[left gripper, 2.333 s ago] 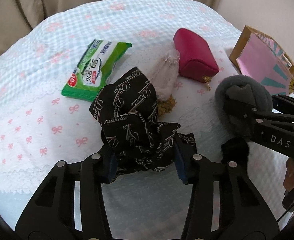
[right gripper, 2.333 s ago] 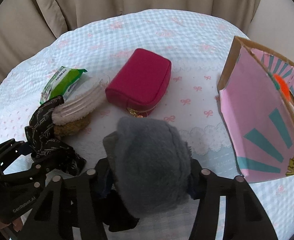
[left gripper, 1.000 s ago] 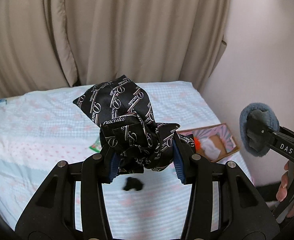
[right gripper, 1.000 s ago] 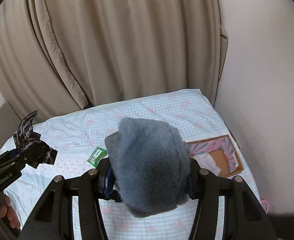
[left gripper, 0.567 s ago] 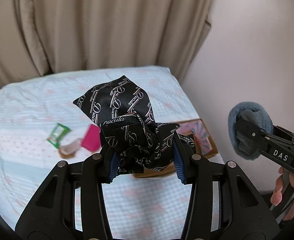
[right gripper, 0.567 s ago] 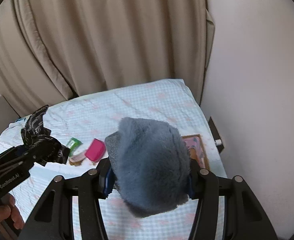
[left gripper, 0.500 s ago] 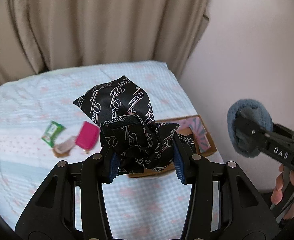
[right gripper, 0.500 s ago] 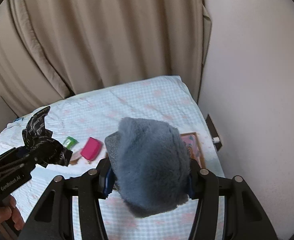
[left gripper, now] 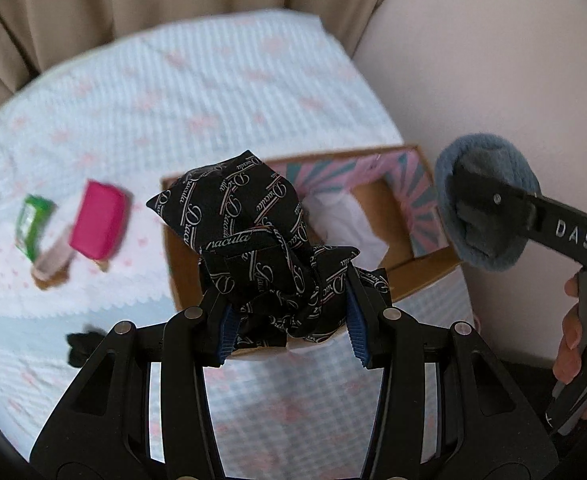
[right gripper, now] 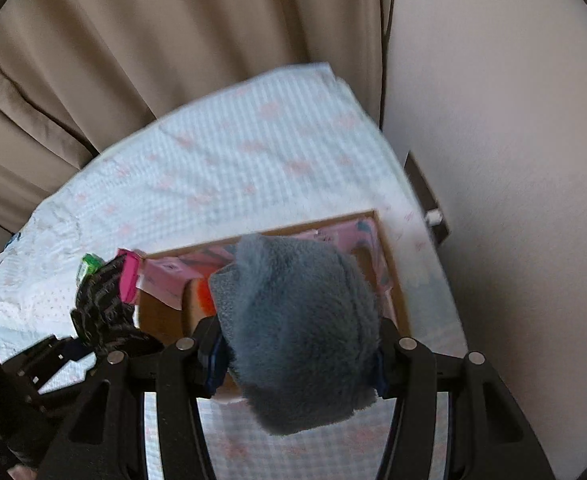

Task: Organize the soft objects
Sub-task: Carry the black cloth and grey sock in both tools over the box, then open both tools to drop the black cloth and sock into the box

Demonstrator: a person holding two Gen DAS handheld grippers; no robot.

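Observation:
My left gripper (left gripper: 291, 326) is shut on a black scarf (left gripper: 261, 232) with white script print and holds it above the open cardboard box (left gripper: 175, 240) with pink and teal lining. My right gripper (right gripper: 295, 354) is shut on a grey fuzzy cloth (right gripper: 297, 320) and holds it over the same box (right gripper: 393, 268); it also shows in the left wrist view (left gripper: 487, 210) at the right. White and orange soft items (left gripper: 351, 224) lie inside the box. The scarf also shows in the right wrist view (right gripper: 101, 304) at the left.
The box stands on a bed with a blue checked cover (left gripper: 213, 92). A pink pouch (left gripper: 99, 224), a green wipes pack (left gripper: 33, 220), a brush (left gripper: 51, 262) and a small black item (left gripper: 81, 346) lie left of the box. A curtain (right gripper: 173, 40) and a wall (right gripper: 513, 160) stand behind.
Both grippers have come down and in toward the box, each still holding its cloth. The box now lies right under them and looks much larger.

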